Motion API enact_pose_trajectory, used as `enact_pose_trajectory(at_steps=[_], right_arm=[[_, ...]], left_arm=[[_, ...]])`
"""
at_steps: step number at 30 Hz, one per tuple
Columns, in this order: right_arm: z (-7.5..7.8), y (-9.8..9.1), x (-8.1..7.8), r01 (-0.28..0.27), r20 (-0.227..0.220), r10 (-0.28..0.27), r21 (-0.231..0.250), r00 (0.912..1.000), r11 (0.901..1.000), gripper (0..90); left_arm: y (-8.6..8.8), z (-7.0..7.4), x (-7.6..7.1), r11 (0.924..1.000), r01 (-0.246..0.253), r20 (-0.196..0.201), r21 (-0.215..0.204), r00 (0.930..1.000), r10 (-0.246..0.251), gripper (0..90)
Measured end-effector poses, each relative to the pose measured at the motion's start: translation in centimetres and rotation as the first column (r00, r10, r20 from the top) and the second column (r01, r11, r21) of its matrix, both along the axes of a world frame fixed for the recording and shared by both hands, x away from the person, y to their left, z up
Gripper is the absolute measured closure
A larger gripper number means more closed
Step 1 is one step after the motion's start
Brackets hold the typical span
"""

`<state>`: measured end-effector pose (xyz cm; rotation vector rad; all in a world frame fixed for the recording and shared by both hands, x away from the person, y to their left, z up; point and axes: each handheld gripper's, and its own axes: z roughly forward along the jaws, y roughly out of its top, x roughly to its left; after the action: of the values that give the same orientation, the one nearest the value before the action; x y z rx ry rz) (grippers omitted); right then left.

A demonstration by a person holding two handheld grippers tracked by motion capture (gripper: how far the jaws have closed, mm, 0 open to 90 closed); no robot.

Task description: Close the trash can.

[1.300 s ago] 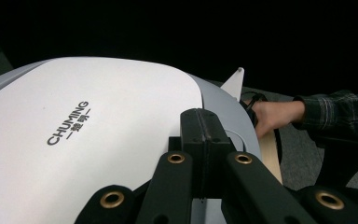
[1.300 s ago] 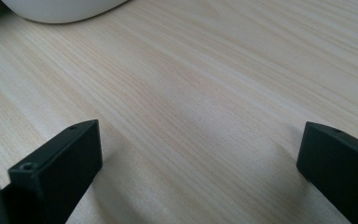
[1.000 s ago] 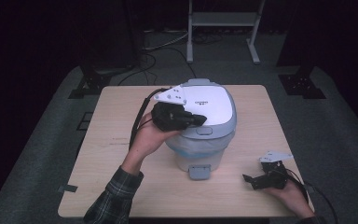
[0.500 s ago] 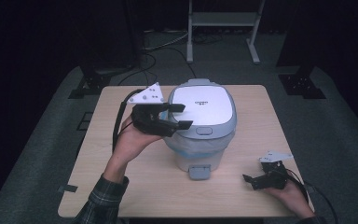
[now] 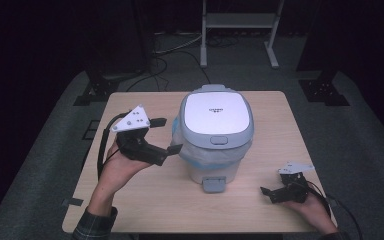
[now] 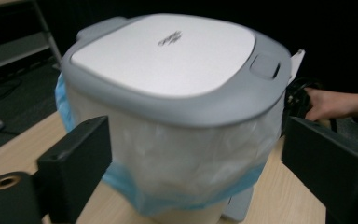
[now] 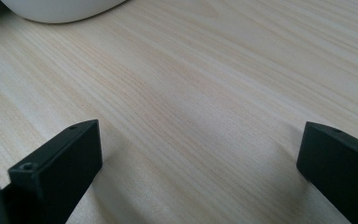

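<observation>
Fingers (image 5: 174,148) of the left gripper (image 5: 166,135) are spread wide with nothing between them; its jaws have just been opening. It hangs above the table (image 5: 140,200), just left of the bin (image 5: 215,135), pointing at the bin's side, its tips close to the blue-edged bag (image 5: 180,142) without touching. In the left gripper view the bin, lid (image 6: 163,51) shut, stands between the two black jaws but farther off. The bin sits mid-table, toward the far edge. At the right, near the front corner, the right gripper (image 5: 271,195) lies low on the table, its fingers (image 7: 60,163) also spread over bare wood, well apart from the bin.
</observation>
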<state>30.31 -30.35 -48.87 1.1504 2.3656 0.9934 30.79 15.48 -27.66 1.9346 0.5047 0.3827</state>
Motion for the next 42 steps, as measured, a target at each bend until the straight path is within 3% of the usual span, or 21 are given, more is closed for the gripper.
enact_pose_trajectory(at_steps=[4, 8, 15, 23, 30, 35, 39, 42], right_arm=[[0.0, 0.0, 0.0, 0.000, 0.000, 0.000, 0.000, 1.0000, 1.0000, 0.0], [0.0, 0.0, 0.0, 0.000, 0.000, 0.000, 0.000, 1.0000, 1.0000, 0.0], [0.0, 0.0, 0.0, 0.000, 0.000, 0.000, -0.001, 1.0000, 1.0000, 0.0], [0.0, 0.0, 0.0, 0.000, 0.000, 0.000, -0.001, 1.0000, 1.0000, 0.0], [0.0, 0.0, 0.0, 0.000, -0.001, 0.000, -0.001, 1.0000, 1.0000, 0.0], [0.0, 0.0, 0.0, 0.000, 0.000, 0.000, -0.001, 1.0000, 1.0000, 0.0], [0.0, 0.0, 0.0, 0.000, 0.000, 0.000, -0.001, 1.0000, 1.0000, 0.0], [0.0, 0.0, 0.0, 0.000, -0.001, 0.000, -0.001, 1.0000, 1.0000, 0.0]], left_arm=[[1.1, -1.7, -0.2, 0.9997, -0.025, -0.028, 0.008, 0.9993, 0.025, 2.2], [1.8, -3.5, -0.4, 0.9979, -0.058, -0.027, 0.028, 0.9979, 0.058, 0.4], [2.7, -6.9, -0.6, 0.9902, -0.117, -0.025, 0.076, 0.9925, 0.119, 0.3], [3.4, -11.1, -0.7, 0.9823, -0.145, -0.066, 0.119, 0.9859, 0.154, 0.3], [4.0, -14.6, -0.7, 0.9676, -0.176, -0.097, 0.181, 0.9759, 0.196, 0.3], [4.4, -16.1, -0.4, 0.9570, -0.186, -0.121, 0.222, 0.9687, 0.217, 0.3], [4.5, -17.2, -0.3, 0.9540, -0.178, -0.153, 0.241, 0.9638, 0.218, 0.3], [4.7, -18.1, 0.0, 0.9442, -0.175, -0.177, 0.279, 0.9572, 0.229, 0.3]])
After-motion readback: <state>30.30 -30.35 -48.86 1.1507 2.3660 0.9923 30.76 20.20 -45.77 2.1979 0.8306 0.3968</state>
